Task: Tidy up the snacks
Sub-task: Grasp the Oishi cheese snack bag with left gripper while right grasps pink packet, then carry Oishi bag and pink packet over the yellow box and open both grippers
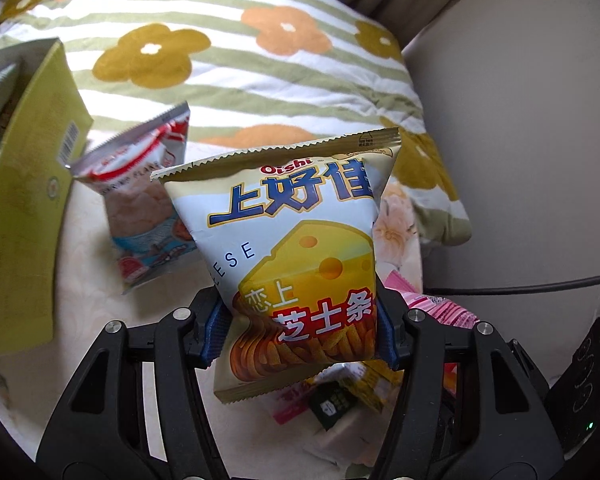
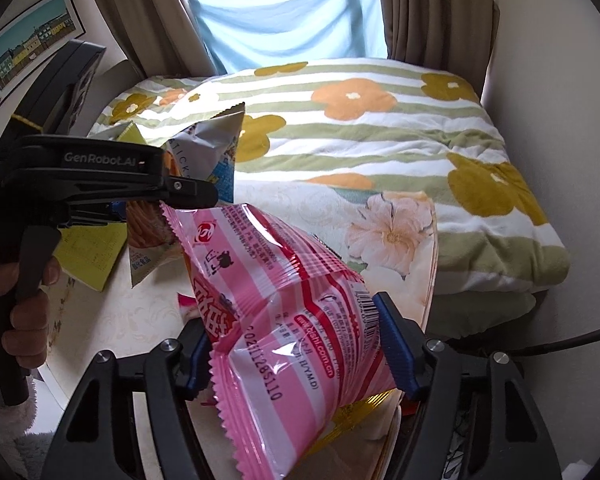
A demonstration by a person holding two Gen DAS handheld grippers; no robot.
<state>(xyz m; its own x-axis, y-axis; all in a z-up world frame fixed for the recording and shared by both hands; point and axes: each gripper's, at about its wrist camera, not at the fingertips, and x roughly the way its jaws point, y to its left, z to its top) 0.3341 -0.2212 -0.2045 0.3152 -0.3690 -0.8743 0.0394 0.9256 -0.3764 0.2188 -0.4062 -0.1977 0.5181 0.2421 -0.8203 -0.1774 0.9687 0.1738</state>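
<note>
1. The floral quilt (image 2: 380,128), striped green and white with orange and mustard flowers, fills the upper middle and right of the right wrist view, folded on a bed below a blue cloth (image 2: 284,20) and beige curtains (image 2: 432,8).
2. The tabletop (image 1: 100,320), cream with a faint pattern, lies in the lower left of the left wrist view; a yellow-green carton (image 1: 28,184) stands at the left edge.
3. The pink striped snack bag (image 2: 292,312) is at the lower centre of the right wrist view, lifted off the tabletop; the right hand-held gripper (image 2: 300,348) is clamped on it, blue pads pressing both sides.
4. The Oishi cheese-stick bag (image 1: 296,248) is at the centre of the left wrist view, upright and clear of the tabletop; the left hand-held gripper (image 1: 300,328) is clamped on its lower part.
5. A red-and-white shrimp-flavour bag (image 1: 148,200) lies left of the cheese-stick bag, just beside the carton.
6. Small packets (image 1: 340,396) lie under the cheese-stick bag, partly hidden.
</note>
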